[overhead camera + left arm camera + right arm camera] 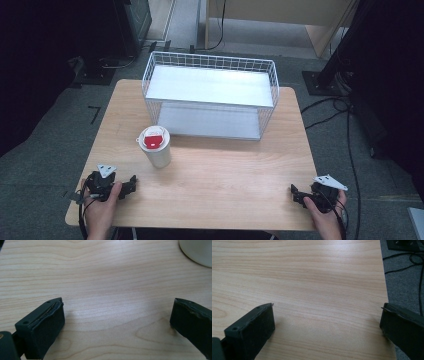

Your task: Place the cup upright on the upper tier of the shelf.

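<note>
Evidently sitting at the very start: resting low on the wooden table [225, 170], the left gripper [131, 181] near the front left corner and the right gripper [295, 192] near the front right corner, each held in a hand coming in from the near edge. Standing wide apart, both pairs of jaws, with nothing but bare wood grain between them in either gripper view. Standing upright just beyond and slightly to the right of the left gripper, not touching it, a white cup [155, 147] with a white lid carrying a red tab; peeking in as a pale curved edge at the top right of the left gripper view [197, 252]. Waiting farther back at the middle of the table, well apart from the cup, a white wire basket rack [210, 62] with two flat shelves, both looking bare. Judging by this layout, nothing gripped or moved yet; probably remaining are the whole reach to the cup, the closing of the jaws around it, the lift, and likely a placement onto one of the shelves.
</note>
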`<state>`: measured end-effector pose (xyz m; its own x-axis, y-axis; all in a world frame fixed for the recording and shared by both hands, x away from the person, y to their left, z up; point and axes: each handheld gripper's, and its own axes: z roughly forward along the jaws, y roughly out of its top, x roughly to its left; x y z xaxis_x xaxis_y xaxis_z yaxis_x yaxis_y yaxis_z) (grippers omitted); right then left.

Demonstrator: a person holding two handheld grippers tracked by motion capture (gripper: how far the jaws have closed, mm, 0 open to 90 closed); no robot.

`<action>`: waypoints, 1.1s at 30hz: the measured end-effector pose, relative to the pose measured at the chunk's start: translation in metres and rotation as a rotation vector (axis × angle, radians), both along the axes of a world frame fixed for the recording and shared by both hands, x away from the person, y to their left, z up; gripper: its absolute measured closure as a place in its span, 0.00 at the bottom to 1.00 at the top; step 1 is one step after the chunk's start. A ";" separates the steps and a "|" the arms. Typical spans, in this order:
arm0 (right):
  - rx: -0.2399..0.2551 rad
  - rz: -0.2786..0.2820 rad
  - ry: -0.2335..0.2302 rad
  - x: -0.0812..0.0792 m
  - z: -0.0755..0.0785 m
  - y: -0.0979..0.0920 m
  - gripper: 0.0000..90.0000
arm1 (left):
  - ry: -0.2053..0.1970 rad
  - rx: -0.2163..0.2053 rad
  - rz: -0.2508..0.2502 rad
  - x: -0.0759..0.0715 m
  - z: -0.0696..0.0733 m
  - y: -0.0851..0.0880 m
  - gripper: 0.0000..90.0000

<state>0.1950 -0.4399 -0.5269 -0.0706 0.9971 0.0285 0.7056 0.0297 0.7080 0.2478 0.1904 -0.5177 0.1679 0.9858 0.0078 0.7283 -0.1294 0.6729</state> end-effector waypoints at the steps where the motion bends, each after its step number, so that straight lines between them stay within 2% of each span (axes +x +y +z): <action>1: 0.000 0.000 0.000 0.000 0.000 0.000 0.00 | 0.000 0.000 0.000 0.000 0.000 0.000 0.00; 2: 0.000 0.000 0.000 0.000 0.000 0.000 0.00 | 0.003 -0.013 0.001 0.000 0.001 0.001 0.00; 6: 0.000 0.002 -0.003 0.000 0.000 0.000 0.00 | 0.002 -0.004 -0.005 -0.001 0.001 0.001 0.00; 8: 0.001 0.002 -0.003 0.000 0.000 0.000 0.00 | -0.030 -0.010 -0.025 -0.002 0.002 -0.002 0.00; 9: 0.001 0.002 -0.003 0.000 0.000 0.000 0.00 | -0.030 -0.010 -0.025 -0.002 0.002 -0.002 0.00; 11: 0.001 0.002 -0.003 0.000 0.000 0.000 0.00 | -0.050 -0.039 -0.035 -0.002 0.003 -0.005 0.00; 13: 0.002 0.002 -0.003 0.000 0.000 0.000 0.00 | -0.059 -0.045 -0.037 -0.001 0.003 -0.006 0.00; 16: 0.002 0.002 -0.003 0.000 0.000 0.000 0.00 | -0.093 -0.067 -0.075 0.004 0.006 -0.018 0.00; 19: 0.002 0.004 -0.003 -0.001 0.000 0.000 0.00 | -0.110 -0.076 -0.090 0.005 0.007 -0.023 0.00; 20: 0.000 0.006 -0.002 -0.001 0.000 0.000 0.00 | -0.129 -0.095 -0.113 0.008 0.008 -0.030 0.00; 26: -0.001 0.008 -0.002 -0.001 0.000 -0.001 0.00 | -0.134 -0.118 -0.130 0.015 0.008 -0.043 0.00; 29: -0.001 0.008 -0.002 -0.001 0.000 -0.001 0.00 | -0.164 -0.150 -0.138 0.019 0.010 -0.052 0.00; 33: 0.000 0.008 -0.003 -0.001 0.000 -0.001 0.00 | -0.179 -0.151 -0.148 0.021 0.012 -0.059 0.00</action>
